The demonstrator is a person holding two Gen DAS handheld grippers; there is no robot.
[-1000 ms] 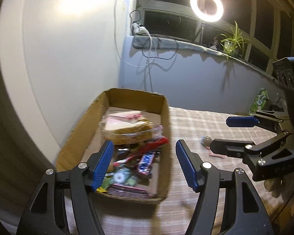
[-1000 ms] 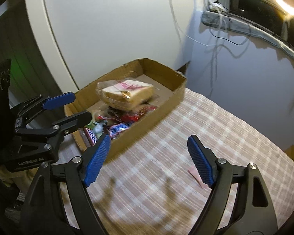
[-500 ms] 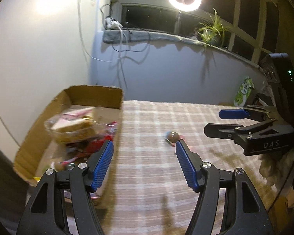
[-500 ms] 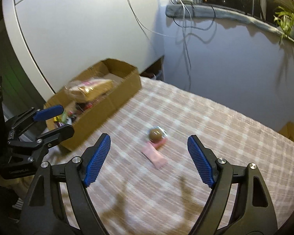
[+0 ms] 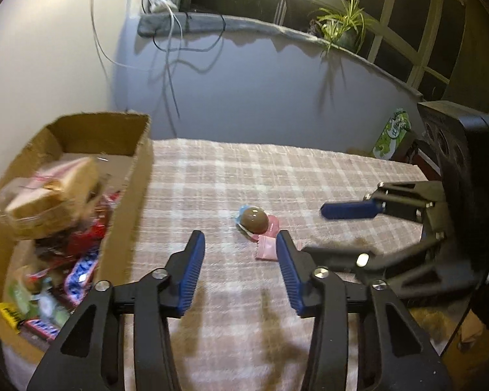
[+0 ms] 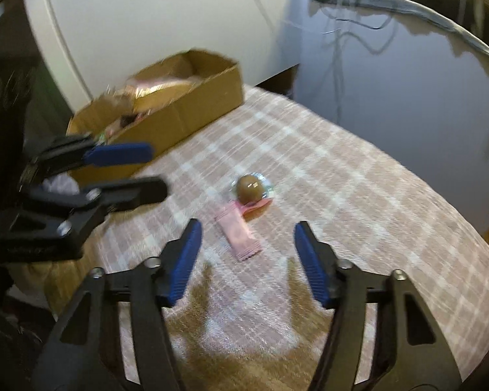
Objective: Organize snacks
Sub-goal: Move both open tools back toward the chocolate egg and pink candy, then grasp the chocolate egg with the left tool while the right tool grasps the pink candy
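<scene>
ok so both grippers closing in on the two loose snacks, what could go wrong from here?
1. The round chocolate ball rests partly on the pink sachet; pulling the sachet could roll it away.
2. The left gripper and right gripper, both empty with jaws just narrowing, aim at one spot and could collide.
3. The flat sachet may slip from the pads.

One open brown cardboard box [image 5: 142, 166] at nine o'clock, one round brown wrapped chocolate ball [image 5: 253, 219] at centre, one flat pink sachet [image 6: 239, 237], one potted green plant [image 5: 340, 29] at one o'clock.
</scene>
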